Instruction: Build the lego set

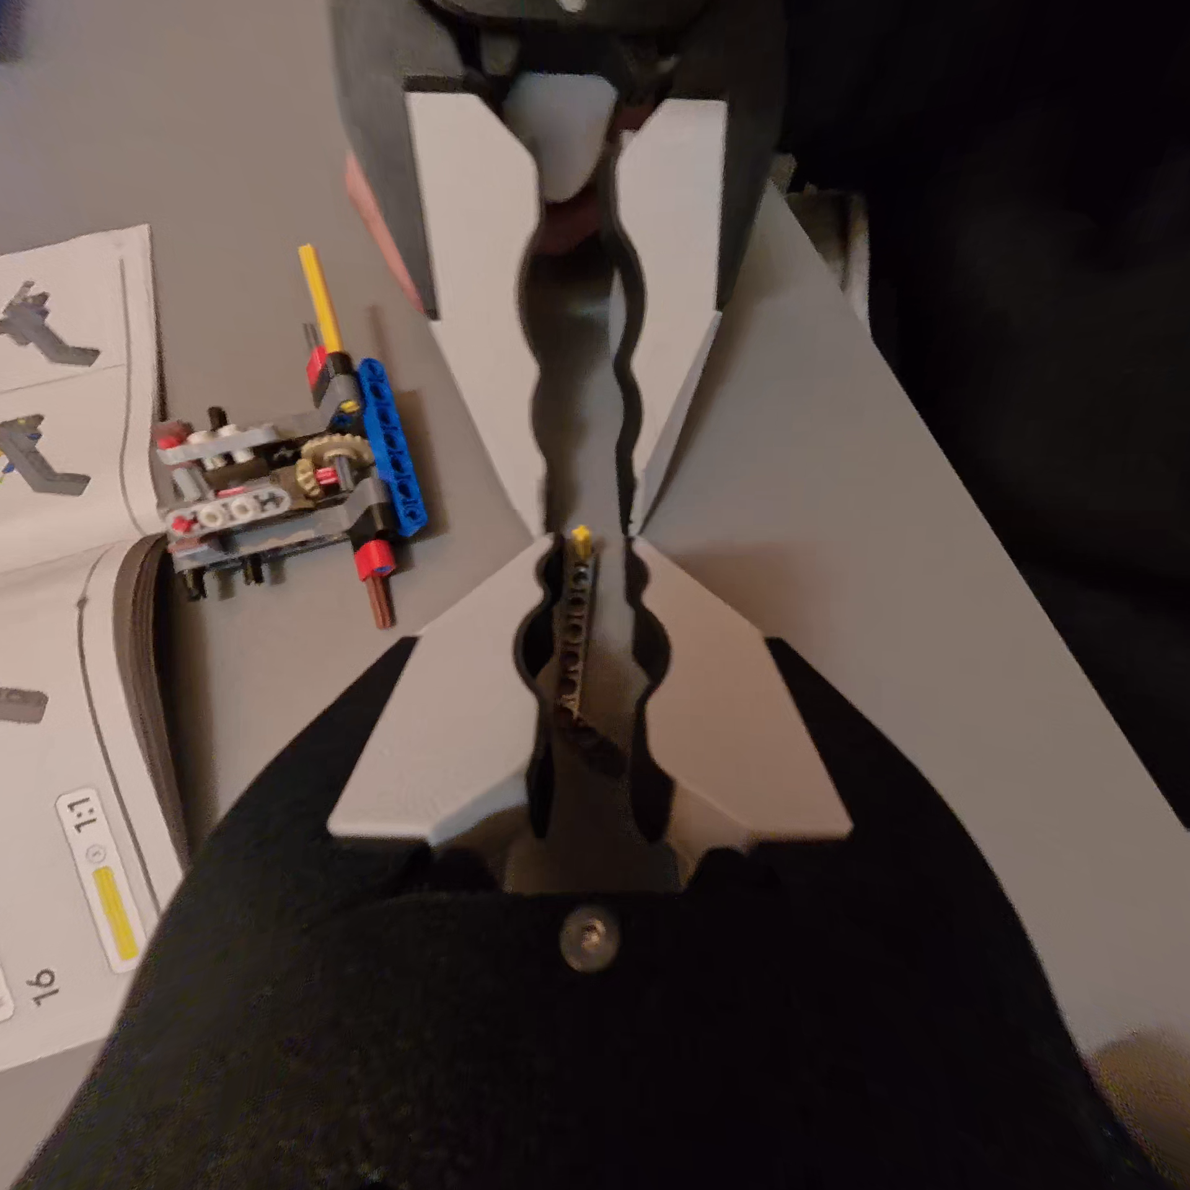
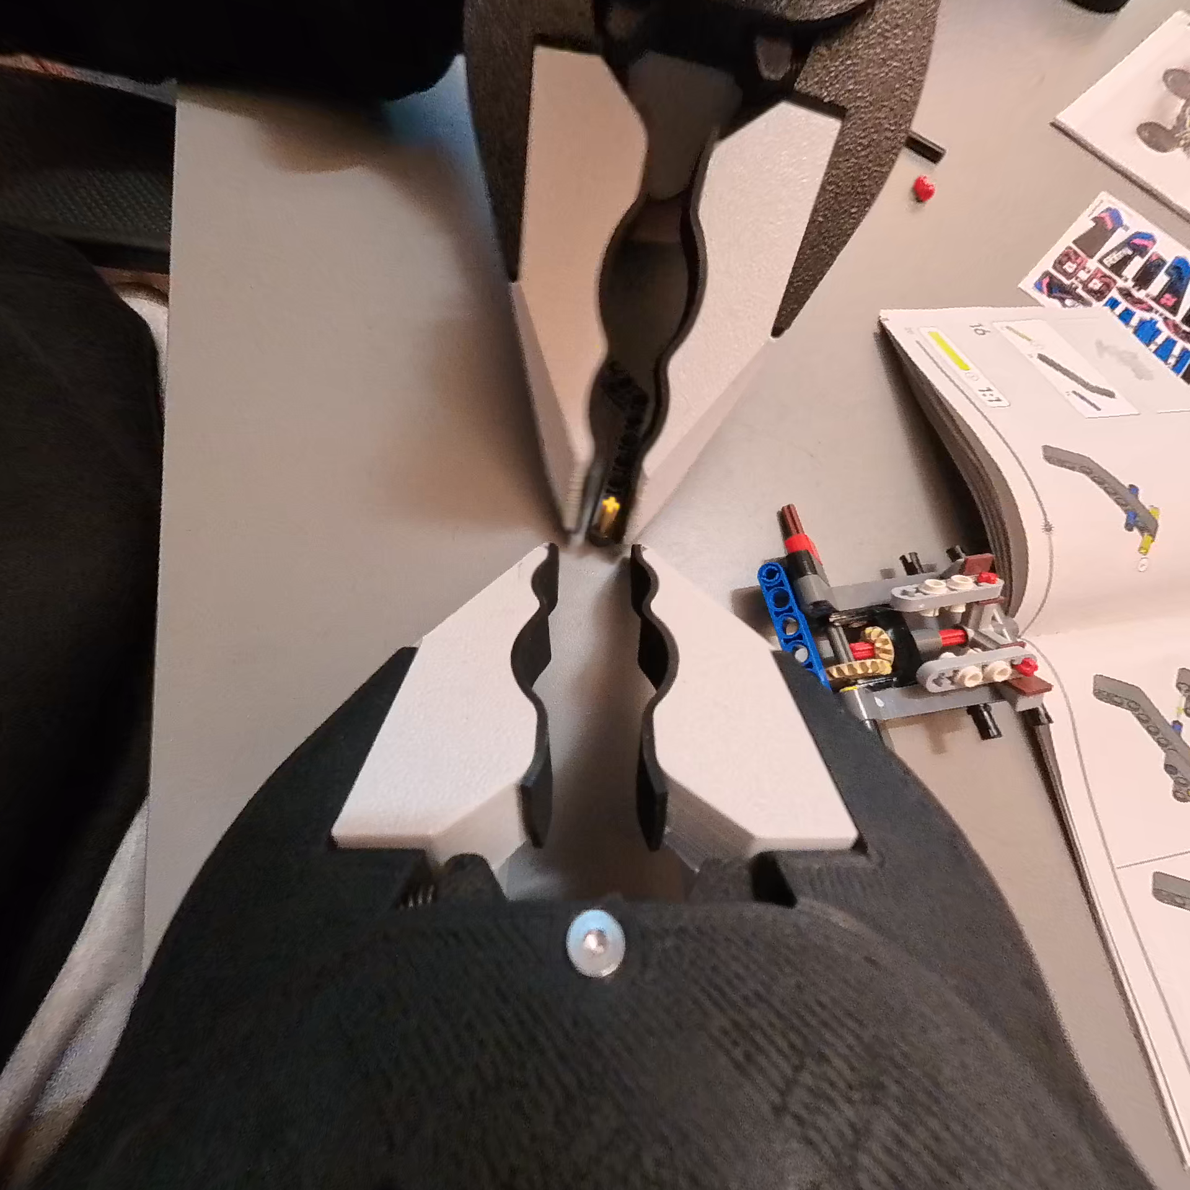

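the grey table carries everything, and the partly built lego model serves as the landmark. an open instruction booklet lies against the model, one corner of the model resting on its page; beyond the booklet from the model sits a loose printed sheet in blue, red and black, and a small red piece lies on the bare table farther off still.

the model itself is a grey frame with a blue holed beam along one side, tan gears in its middle, and a yellow axle sticking out from one end.

beside the model, on the blue beam's side and clear of it, the two hand-held grippers meet tip to tip over the table. the left hand-held gripper is clamped on a dark grey holed beam, which lies lengthwise between its fingers with a yellow pin in the end at the fingertips. the right hand-held gripper faces it with its fingers parted and nothing between them, its tips just beside the yellow pin without a visible grip on it.
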### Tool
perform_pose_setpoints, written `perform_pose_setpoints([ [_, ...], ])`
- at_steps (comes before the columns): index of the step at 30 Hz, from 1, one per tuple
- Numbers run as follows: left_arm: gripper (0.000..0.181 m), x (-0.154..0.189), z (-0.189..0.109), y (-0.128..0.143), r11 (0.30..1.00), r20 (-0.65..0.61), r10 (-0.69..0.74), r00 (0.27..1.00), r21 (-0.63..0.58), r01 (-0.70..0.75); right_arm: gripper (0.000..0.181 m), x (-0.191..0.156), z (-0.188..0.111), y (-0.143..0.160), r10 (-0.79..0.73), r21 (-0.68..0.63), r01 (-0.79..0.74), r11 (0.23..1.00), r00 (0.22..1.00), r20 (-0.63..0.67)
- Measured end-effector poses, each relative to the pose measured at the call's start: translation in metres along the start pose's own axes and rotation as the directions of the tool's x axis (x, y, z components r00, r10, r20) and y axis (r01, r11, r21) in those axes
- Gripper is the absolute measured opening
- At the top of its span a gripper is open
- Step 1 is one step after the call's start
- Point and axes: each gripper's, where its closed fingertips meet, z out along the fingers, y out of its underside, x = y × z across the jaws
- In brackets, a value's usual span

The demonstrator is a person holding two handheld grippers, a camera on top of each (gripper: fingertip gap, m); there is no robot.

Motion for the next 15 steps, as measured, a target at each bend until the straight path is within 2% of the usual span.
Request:
perform_pose_setpoints([
  [1,0.026,0.002,-0.001,0.000,1.000,0.000,0.021,1.000,-0.002,-0.021,0.023,0.001,0.000,0.000,-0.007,0.001,0.007,1.000,1.000,-0.016],
  [3,0.032,0.000,-0.007,-0.007,0.998,0.033,0.030,0.999,0.062,-0.032,0.021,-0.001,-0.001,-0.001,-0.037,0.004,0.037,0.999,0.999,-0.024],
  [5,0.028,-0.001,-0.020,-0.018,0.988,0.048,-0.008,0.999,0.157,0.000,0.023,-0.002,-0.001,-0.001,-0.069,0.009,0.070,0.998,0.997,-0.043],
  [6,0.025,-0.002,-0.026,-0.018,0.986,0.060,-0.027,0.998,0.167,0.017,0.023,-0.002,-0.002,-0.001,-0.077,0.010,0.077,0.997,0.996,-0.053],
  [8,0.018,-0.004,-0.032,-0.010,0.990,0.103,-0.039,0.994,0.135,0.025,0.022,0.000,-0.004,-0.004,-0.081,0.029,0.084,0.996,0.994,-0.078],
  [11,0.020,-0.003,-0.027,0.003,0.998,0.124,-0.046,0.991,0.055,0.039,0.025,0.006,-0.007,-0.008,-0.055,0.060,0.061,0.996,0.993,-0.104],
  [15,0.012,-0.006,-0.014,0.016,0.998,0.132,-0.053,0.990,-0.028,0.057,0.008,0.006,-0.008,-0.019,-0.035,0.117,0.047,0.992,0.994,-0.106],
])
